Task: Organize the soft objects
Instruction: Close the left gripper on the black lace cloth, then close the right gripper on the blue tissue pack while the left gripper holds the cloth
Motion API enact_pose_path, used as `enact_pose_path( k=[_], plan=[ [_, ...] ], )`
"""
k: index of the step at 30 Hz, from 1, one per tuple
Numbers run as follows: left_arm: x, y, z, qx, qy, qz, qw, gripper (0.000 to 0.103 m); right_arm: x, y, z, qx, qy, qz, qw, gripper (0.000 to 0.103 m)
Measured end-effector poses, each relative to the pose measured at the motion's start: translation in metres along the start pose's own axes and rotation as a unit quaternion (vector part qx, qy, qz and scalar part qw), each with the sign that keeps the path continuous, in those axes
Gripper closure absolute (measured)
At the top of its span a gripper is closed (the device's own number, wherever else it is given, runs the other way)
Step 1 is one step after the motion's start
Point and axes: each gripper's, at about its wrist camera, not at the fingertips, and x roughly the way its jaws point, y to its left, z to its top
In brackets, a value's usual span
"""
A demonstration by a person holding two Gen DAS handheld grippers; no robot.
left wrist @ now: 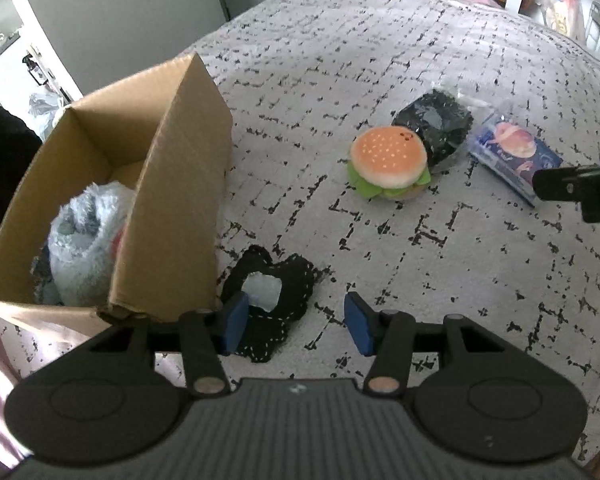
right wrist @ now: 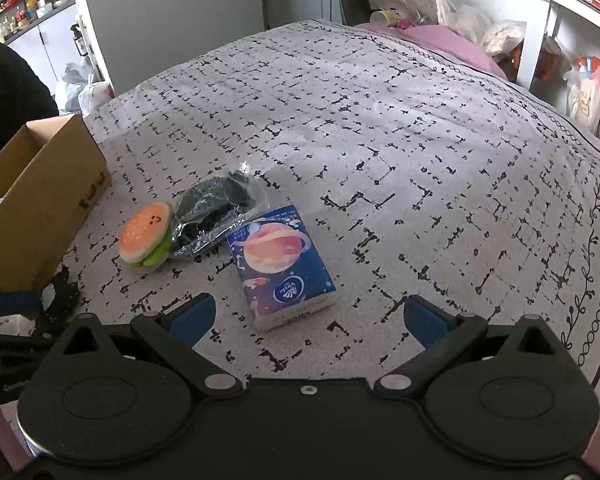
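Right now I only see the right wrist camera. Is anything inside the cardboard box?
Observer: Yes. The left wrist view looks into the cardboard box, and a fluffy light-blue plush lies inside.
Operator: And what's the left claw doing?
Observer: The left claw is open and low over a black knitted piece beside the box. One of its blue pads is right over the piece, but nothing is pinched.
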Motion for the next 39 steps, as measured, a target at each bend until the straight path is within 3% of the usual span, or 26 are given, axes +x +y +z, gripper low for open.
enact_pose_path(
  k=[5, 8, 15, 17, 21, 24, 29, 30, 33, 37, 39],
  plan=[
    [0.005, 0.009, -0.003, -0.028, -0.003, -0.024, 0.9993, 0.054, 0.008, 0.000, -0.003, -0.010, 0.004, -0.003, 1.000, 0.008],
    [0.007, 0.021, -0.004, -0.047, 0.000, -0.025, 0.9986, 0.077, 0.011, 0.003, -0.004, -0.021, 0.007, -0.001, 1.000, 0.017],
    [0.004, 0.033, -0.006, -0.067, -0.004, -0.067, 0.9955, 0.080, 0.012, 0.011, 0.000, -0.037, -0.006, -0.016, 0.999, 0.031],
    [0.003, 0.033, -0.007, -0.071, -0.004, -0.084, 0.9939, 0.080, 0.013, 0.011, 0.001, -0.040, -0.003, -0.016, 0.999, 0.038],
    [-0.002, 0.028, -0.006, -0.072, -0.002, -0.125, 0.9896, 0.081, 0.015, 0.006, 0.000, -0.025, 0.016, -0.014, 0.999, 0.071],
    [-0.006, 0.023, -0.005, -0.069, -0.002, -0.143, 0.9873, 0.080, 0.012, -0.003, -0.001, 0.002, 0.025, -0.013, 1.000, 0.077],
    [-0.011, 0.014, -0.001, -0.048, 0.002, -0.143, 0.9886, 0.076, 0.003, -0.014, -0.005, 0.026, 0.024, -0.005, 0.999, 0.075],
    [-0.012, 0.011, -0.001, -0.040, 0.002, -0.143, 0.9890, 0.073, 0.003, -0.014, -0.005, 0.023, 0.024, -0.011, 0.999, 0.070],
    [-0.010, 0.007, -0.001, -0.026, 0.007, -0.131, 0.9910, 0.056, 0.002, -0.011, -0.004, 0.006, 0.007, -0.024, 1.000, 0.035],
    [-0.004, 0.005, -0.003, -0.020, 0.008, -0.122, 0.9922, 0.049, 0.004, -0.001, 0.000, -0.025, -0.017, -0.033, 0.999, 0.021],
    [0.001, 0.005, -0.003, -0.022, 0.013, -0.117, 0.9928, 0.049, 0.009, 0.005, 0.002, -0.047, -0.022, -0.042, 0.998, 0.021]
  ],
)
